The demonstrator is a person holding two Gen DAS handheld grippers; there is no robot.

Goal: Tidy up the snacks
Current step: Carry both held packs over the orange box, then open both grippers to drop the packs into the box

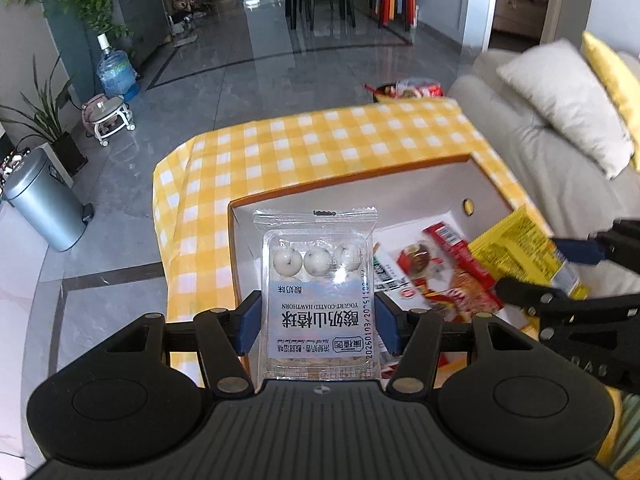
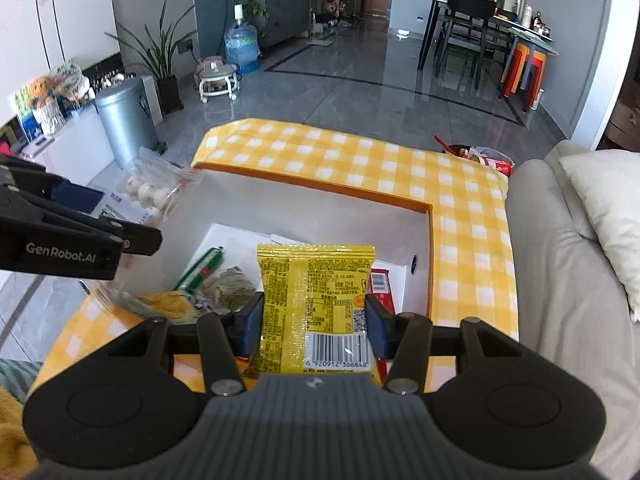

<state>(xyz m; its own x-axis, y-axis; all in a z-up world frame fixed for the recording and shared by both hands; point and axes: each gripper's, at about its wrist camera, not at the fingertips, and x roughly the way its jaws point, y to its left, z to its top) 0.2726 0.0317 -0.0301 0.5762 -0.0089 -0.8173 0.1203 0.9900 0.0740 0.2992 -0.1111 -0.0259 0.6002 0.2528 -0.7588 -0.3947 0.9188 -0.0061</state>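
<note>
Two handheld grippers hover over an open white box (image 1: 400, 196) on a desk draped in a yellow checked cloth (image 1: 304, 140), each carrying a snack. The left gripper (image 1: 318, 322) has its jaws clamped on the sides of a clear pack of yogurt-coated hawthorn balls (image 1: 318, 280), held flat and pointing ahead over the box's left wall. The right gripper (image 2: 314, 322) has its jaws closed on a yellow snack packet (image 2: 316, 304), barcode side up, above the box interior. Only the right wrist view shows the green-wrapped stick (image 2: 202, 268) and crumpled wrappers (contents unclear) lying below and left of its jaws; only the left wrist view shows the red snack pack (image 1: 452, 276) spread out just right of its jaws. Each camera catches the other gripper reaching in from the side.
</note>
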